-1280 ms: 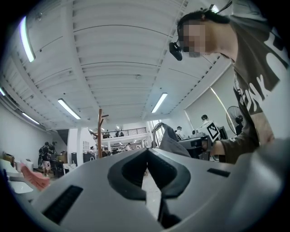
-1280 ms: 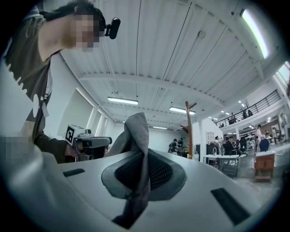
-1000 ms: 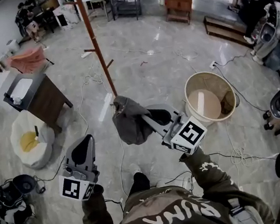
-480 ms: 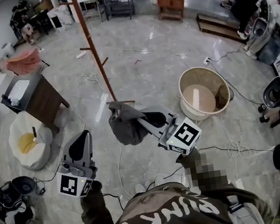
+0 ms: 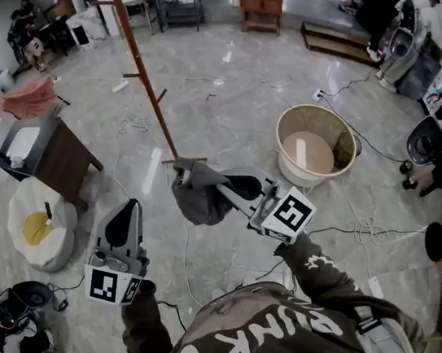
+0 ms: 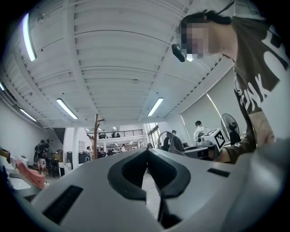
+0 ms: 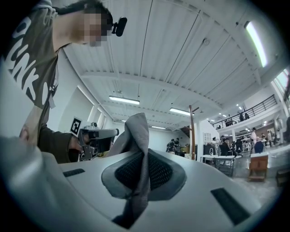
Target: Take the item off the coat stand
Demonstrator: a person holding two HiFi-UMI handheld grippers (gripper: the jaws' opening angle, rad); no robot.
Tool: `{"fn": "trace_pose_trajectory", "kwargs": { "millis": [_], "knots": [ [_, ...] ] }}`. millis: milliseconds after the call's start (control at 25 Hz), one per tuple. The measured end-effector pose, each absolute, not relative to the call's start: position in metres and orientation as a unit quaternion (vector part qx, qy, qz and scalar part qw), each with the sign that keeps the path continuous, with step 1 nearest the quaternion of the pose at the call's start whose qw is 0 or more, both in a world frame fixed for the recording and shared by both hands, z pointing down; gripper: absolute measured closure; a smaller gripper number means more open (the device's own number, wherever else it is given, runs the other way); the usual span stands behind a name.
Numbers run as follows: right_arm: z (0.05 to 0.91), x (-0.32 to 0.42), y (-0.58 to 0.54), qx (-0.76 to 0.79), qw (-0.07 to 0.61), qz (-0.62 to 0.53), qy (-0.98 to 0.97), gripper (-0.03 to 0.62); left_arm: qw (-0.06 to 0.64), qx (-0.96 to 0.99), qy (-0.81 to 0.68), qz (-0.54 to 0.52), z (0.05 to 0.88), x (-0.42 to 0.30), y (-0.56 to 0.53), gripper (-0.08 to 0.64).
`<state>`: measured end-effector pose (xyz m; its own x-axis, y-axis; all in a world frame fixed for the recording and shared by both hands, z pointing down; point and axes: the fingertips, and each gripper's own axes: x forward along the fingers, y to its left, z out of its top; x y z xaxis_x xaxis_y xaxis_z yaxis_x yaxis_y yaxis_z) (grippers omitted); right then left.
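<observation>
The coat stand rises far and slightly left, its short pegs jutting sideways. Bare floor lies open between it and the round basket on the right. On the left, a dark cabinet and a white beanbag narrow the way, and cables trail across the near floor.

And the right gripper has its fingers clamped tight on the grey cloth, fold poking up; coat stand well behind.

Grey cloth bunched, dangling from right hand-held gripper; brown coat stand upright.
</observation>
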<state>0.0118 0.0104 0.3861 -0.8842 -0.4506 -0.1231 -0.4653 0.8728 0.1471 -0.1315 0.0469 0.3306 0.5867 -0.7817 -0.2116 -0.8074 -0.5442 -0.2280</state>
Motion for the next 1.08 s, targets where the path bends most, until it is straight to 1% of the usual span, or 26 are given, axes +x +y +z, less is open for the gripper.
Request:
{"fn": "trace_pose_trajectory", "kwargs": {
  "millis": [280,520,800,1080],
  "knots": [
    [0.382,0.009,0.008,-0.24,0.047,0.095,0.965,0.569,0.158,-0.879,0.448,0.045,0.328,-0.136,0.046,0.557],
    [0.383,0.02,0.004,-0.243,0.047,0.099,0.964,0.571,0.161,-0.879,0.447,0.041,0.328,-0.125,0.045,0.557],
    [0.378,0.006,-0.001,-0.242,0.045,0.1,0.964,0.571,0.162,-0.878,0.449,0.04,0.323,-0.141,0.042,0.557],
    [0.373,0.006,-0.005,-0.243,0.047,0.101,0.964,0.571,0.163,-0.877,0.449,0.04,0.319,-0.142,0.037,0.557]
  ]
}}
